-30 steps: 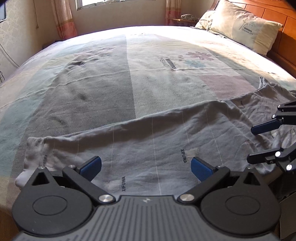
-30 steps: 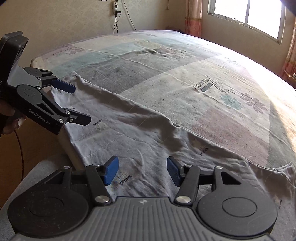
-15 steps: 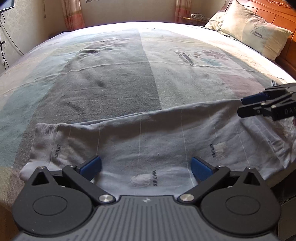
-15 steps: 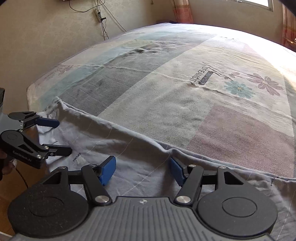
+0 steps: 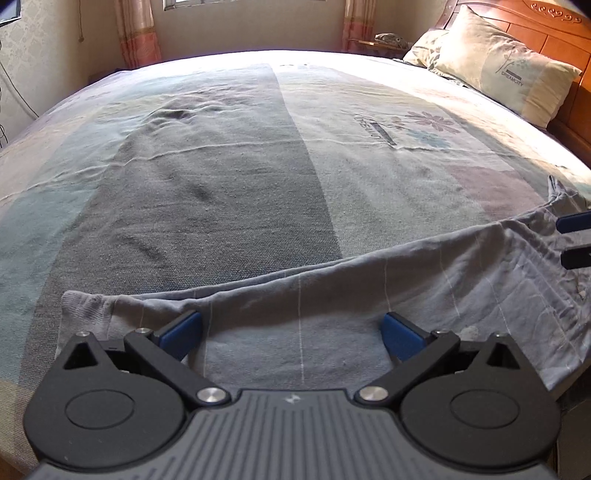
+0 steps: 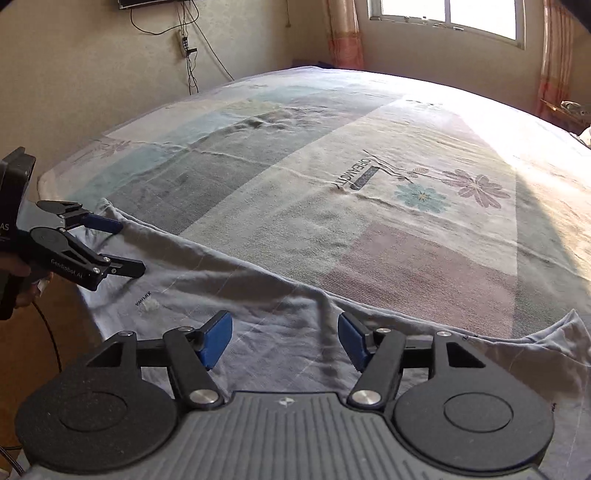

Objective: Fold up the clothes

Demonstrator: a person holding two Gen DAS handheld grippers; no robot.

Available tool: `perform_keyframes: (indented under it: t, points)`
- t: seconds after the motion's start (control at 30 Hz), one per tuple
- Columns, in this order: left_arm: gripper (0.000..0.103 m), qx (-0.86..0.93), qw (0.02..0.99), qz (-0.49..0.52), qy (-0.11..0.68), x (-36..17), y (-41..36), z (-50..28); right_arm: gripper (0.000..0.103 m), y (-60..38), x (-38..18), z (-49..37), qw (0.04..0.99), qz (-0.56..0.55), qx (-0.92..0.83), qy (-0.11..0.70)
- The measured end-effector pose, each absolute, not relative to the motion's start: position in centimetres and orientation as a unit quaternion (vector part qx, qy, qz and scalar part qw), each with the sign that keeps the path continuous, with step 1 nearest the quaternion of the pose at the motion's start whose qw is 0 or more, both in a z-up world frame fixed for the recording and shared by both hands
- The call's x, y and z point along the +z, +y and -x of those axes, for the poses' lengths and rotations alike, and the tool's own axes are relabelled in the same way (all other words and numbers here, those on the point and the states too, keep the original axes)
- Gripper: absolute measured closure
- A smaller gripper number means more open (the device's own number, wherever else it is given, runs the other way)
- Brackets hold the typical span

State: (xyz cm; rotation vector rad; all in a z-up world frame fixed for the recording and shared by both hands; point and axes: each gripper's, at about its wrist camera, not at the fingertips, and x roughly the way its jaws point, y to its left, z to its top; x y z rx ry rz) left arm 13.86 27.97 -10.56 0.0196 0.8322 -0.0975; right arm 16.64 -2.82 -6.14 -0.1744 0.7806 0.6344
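Observation:
A long grey garment (image 5: 332, 295) with thin white lines lies spread flat along the near edge of the bed, its ribbed end at the left. My left gripper (image 5: 291, 328) hovers over that left part, open, pads wide apart and pressing nothing. From the right wrist view the left gripper (image 6: 125, 246) shows at the far left, over the garment (image 6: 258, 288). My right gripper (image 6: 284, 338) is above the garment's right part. Its jaws are opening; cloth lies below them, not pinched. The right gripper's tips (image 5: 570, 240) just show at the right edge of the left wrist view.
The bed sheet (image 5: 221, 184) with colour blocks and flower prints stretches far beyond the garment. A pillow (image 5: 498, 66) leans on the wooden headboard (image 5: 554, 26) at back right. A wall with cables (image 6: 188, 55) stands left of the bed; a window (image 6: 443, 14) is behind it.
Both grippers have shifted over the garment, which now sits lower in both views. The right gripper has slid to the edge of the left wrist view, and its jaws stand slightly wider.

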Motion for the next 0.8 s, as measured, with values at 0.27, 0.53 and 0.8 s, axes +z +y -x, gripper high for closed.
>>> perform_keyframes:
  t: [0.27,0.53,0.8]
  points:
    - [0.001,-0.068,0.912,-0.019,0.403,-9.6,26.8,-14.6,0.030,-7.6,-8.8,-13.9,0.878,0.108,0.239,0.401]
    - [0.001,-0.047,0.919,-0.030,0.391,-9.2,25.1,-15.9,0.021,-7.8,-9.2,-13.2,0.884,0.091,0.224,0.401]
    - [0.001,-0.143,0.909,-0.033,0.389,-9.8,19.9,-15.2,0.003,-7.0,-9.9,-12.8,0.885,0.100,0.230,0.393]
